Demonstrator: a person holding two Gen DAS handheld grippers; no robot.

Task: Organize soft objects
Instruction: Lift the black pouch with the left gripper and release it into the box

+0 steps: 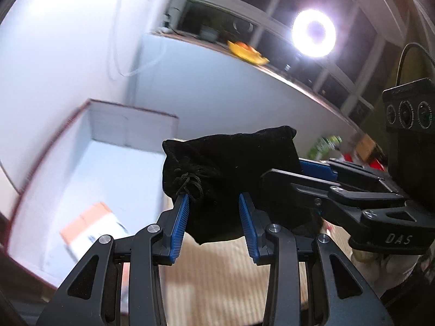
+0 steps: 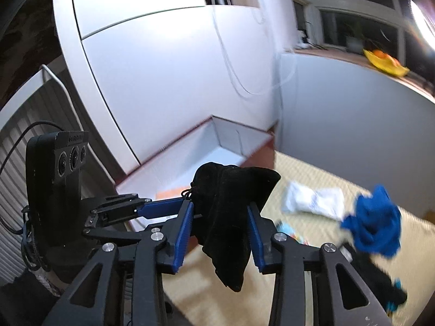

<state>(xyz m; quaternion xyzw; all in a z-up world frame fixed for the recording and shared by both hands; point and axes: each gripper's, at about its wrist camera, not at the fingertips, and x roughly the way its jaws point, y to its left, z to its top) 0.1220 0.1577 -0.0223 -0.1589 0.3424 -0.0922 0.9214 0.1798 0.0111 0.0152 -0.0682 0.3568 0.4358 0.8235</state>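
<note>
Pouch: a black velvet drawstring pouch (image 1: 231, 174) is being held in the air between both grippers, above the edge of a white box and a woven mat; its drawn neck and knotted cord are lying toward the left gripper.
Left gripper: the left gripper (image 1: 214, 203) is seen with its blue fingers (image 1: 180, 225) partly spread, the pouch's neck end hanging between them; whether the pads are actually pressing on the cloth cannot be told.
Right gripper: the right gripper (image 2: 221, 212) is being shown with fingers (image 2: 185, 231) partly closed around the pouch's other end, cloth draped over the gap; a firm pinch cannot be confirmed.
Risk of dropping: with both holds looking light, the limp pouch is judged likely to slide out and fall short of the box, onto the mat.
Risk of snagging: the cord could be caught on a ribbed pad at release, so the pouch is dragged back out.
Box: an open white box (image 1: 108, 146) with a dark red rim is being used as the likely destination; an orange-and-white packet (image 1: 89, 225) is lying inside it.
Left outside: a blue cloth (image 2: 372, 222) and a white packet (image 2: 312, 198) are lying on the mat (image 2: 326, 244).
Yellow bowl: a yellow bowl (image 1: 246, 53) holding something orange is sitting on the far ledge.
</note>
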